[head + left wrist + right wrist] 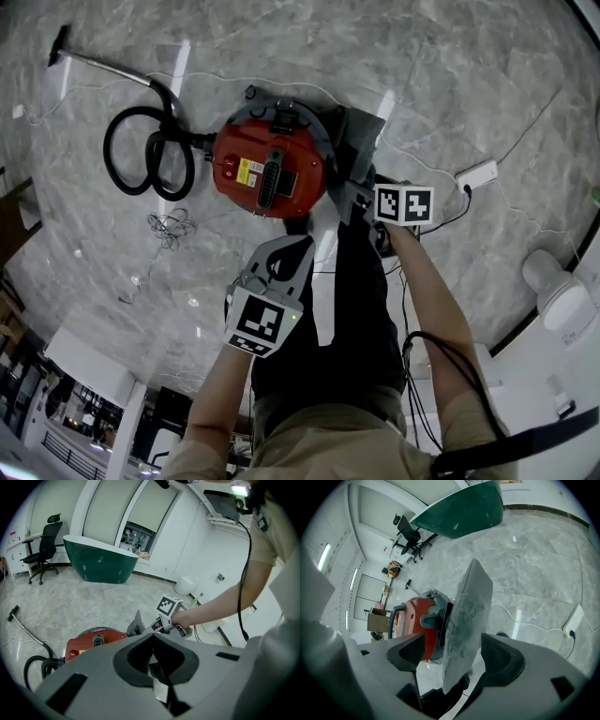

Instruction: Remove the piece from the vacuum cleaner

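We hold our right claw (453, 641) wide apart. The grey, dust-streaked piece (465, 616) stands on edge between its two pads, and neither pad presses on it. The piece's far edge lies against the grey-and-black fitting on the side of the red vacuum cleaner (267, 169); we cannot tell whether it is clipped there or loose. In the head view the piece sits at the vacuum cleaner's right side, just beyond the right claw's tips.

Our left claw (152, 637) has its tips together, and we can make out nothing gripped between them. It hangs near the nearer side of the vacuum cleaner without touching it.

The vacuum cleaner rests on the grey marble floor (441, 75). Its black hose (141, 155) is coiled in loops to its left, and the metal wand (103, 64) runs off towards the far left. A small tangle of thin cable (169, 227) lies on the floor just beside the loops. A white power strip (476, 173) lies well apart, to the right.
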`<state>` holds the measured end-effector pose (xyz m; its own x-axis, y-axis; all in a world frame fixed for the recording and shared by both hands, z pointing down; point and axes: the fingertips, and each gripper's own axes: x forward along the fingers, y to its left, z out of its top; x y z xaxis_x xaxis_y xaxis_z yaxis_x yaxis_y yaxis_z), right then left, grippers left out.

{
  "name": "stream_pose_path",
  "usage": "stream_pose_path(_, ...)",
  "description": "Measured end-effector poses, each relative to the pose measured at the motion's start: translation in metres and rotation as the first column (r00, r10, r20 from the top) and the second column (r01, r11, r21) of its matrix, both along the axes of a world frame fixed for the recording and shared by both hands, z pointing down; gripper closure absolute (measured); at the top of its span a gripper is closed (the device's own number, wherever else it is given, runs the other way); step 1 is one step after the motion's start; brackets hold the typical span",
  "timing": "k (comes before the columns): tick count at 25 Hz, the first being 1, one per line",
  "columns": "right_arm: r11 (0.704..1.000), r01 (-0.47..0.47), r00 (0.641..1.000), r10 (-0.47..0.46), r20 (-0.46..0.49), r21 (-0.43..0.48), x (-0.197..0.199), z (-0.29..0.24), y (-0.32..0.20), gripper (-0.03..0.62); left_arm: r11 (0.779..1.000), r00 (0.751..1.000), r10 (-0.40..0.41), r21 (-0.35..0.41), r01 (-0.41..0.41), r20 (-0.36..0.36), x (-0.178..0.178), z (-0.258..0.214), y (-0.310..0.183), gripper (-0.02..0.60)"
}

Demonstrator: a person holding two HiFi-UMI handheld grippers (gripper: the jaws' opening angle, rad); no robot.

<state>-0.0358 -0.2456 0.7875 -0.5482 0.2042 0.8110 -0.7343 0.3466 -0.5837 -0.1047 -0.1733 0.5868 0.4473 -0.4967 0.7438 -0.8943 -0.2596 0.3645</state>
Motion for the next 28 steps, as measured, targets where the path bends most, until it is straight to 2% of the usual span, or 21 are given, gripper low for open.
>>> stream_pose_path(3,1.0,-0.001,1.0,0.001,-0.016,-0.005,-0.008,0.012,-0.002,0.246,1.0,1.0,-0.002,-0.014,0.002,-0.007,0.0,0.006,0.006,0.578)
stream_pose_path(7,0.998,-0.058,0.998,0.058,-0.035,-0.002,-0.013,0.025,-0.006,0.246,0.999,1.0,-0.016,-0.031,0.015,-0.012,-0.003,0.012,0.014,0.578)
stream_pose_path(10,0.999,-0.032,0.998,0.033,-0.05,0.026,-0.008,0.032,-0.006,0.246,0.999,0.999,-0.029,-0.032,0.029,-0.014,-0.005,0.015,0.016,0.578)
stream_pose_path(15,0.999,-0.015,1.0,0.015,-0.012,0.032,-0.006,0.033,-0.004,0.25,0.998,0.999,-0.041,-0.048,0.04,-0.018,-0.003,0.024,0.023,0.578)
stream_pose_path(19,0.998,0.0,1.0,0.0,-0.003,0.062,0.001,0.029,-0.005,0.365,0.998,0.999,-0.038,-0.05,0.037,-0.025,0.002,0.025,0.025,0.578)
stream_pose_path(24,0.999,-0.017,1.0,0.016,0.015,0.052,0.002,0.028,-0.004,0.378,0.998,0.999,-0.039,-0.053,0.037,-0.033,0.008,0.028,0.024,0.578)
stream_pose_path(28,0.996,0.056,0.998,-0.057,0.013,0.065,0.0,0.03,-0.003,0.376,0.998,0.999,-0.033,-0.058,0.03,-0.038,0.012,0.031,0.023,0.578)
